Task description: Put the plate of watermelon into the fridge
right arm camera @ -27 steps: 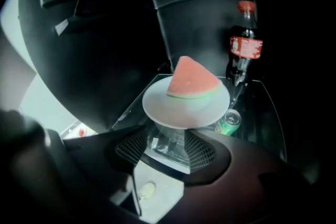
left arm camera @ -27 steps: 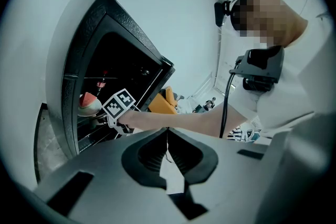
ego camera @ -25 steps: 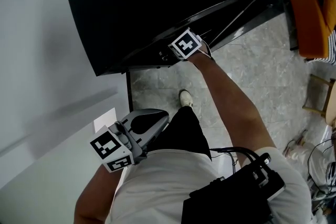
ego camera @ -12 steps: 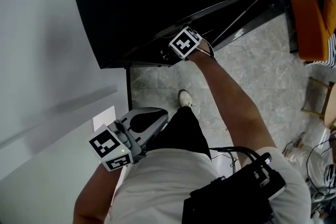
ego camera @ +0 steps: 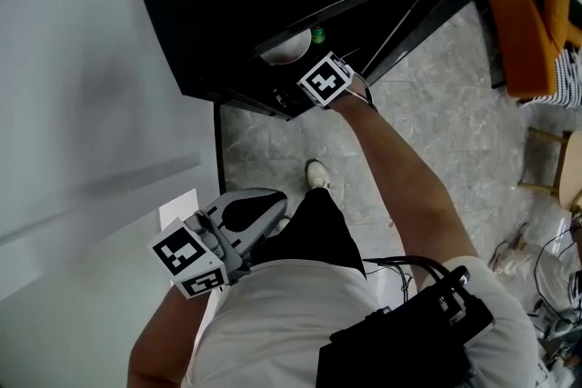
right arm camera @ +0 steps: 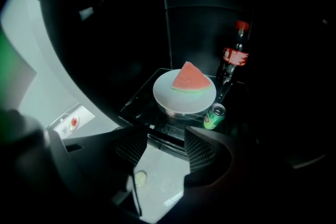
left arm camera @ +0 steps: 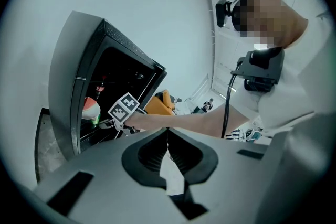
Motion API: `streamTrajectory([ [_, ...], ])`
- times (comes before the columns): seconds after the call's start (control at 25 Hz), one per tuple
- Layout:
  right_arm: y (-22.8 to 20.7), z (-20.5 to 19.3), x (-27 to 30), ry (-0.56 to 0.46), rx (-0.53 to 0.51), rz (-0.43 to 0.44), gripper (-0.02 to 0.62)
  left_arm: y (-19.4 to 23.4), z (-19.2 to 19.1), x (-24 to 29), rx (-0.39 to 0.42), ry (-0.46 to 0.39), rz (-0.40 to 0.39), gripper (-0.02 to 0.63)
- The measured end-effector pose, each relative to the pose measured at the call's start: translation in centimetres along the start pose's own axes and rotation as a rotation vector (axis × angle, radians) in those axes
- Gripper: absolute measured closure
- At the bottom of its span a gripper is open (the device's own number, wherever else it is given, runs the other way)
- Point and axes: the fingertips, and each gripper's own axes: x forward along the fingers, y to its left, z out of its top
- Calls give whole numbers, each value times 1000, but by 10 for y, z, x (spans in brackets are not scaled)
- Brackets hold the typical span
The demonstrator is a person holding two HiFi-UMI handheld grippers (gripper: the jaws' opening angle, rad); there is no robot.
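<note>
A white plate (right arm camera: 184, 94) with a red watermelon wedge (right arm camera: 190, 78) rests on a glass shelf inside the black fridge (ego camera: 236, 4). The plate (ego camera: 284, 48) shows just past the fridge's top edge in the head view, and the plate (left arm camera: 90, 109) is small in the left gripper view. My right gripper (right arm camera: 165, 139) is open and empty in front of the shelf, apart from the plate. From above, the right gripper (ego camera: 289, 95) sits at the fridge opening. My left gripper (left arm camera: 168, 134) is shut on nothing, and that left gripper (ego camera: 273, 203) is held near my waist.
On the same shelf a green can (right arm camera: 213, 116) stands right of the plate, with a cola bottle (right arm camera: 235, 55) behind it. Grey stone floor (ego camera: 436, 123) lies before the fridge. An orange chair (ego camera: 527, 32) stands at the right and a white wall (ego camera: 73, 104) at the left.
The fridge interior has come into sight in the head view, showing the plate and green can. The right gripper has shifted slightly at the fridge opening. The left gripper stays shut by my waist.
</note>
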Motion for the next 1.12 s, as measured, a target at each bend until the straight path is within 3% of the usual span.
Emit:
streamTrajectory([
  [0.2, 26, -4, -37, -48, 45, -28, 396, -21, -17, -27, 35, -14, -27, 592],
  [0.52, 112, -32, -122, -131, 94, -59, 564, -60, -59, -95, 125, -41, -47, 592],
  [0.72, 194, -68, -172, -167, 96, -63, 575, -80, -92, -148, 178, -61, -25, 594],
  [1.12, 351, -108, -269, -281, 140, -13, 578, -111, -138, -239, 127, -155, 12, 593],
])
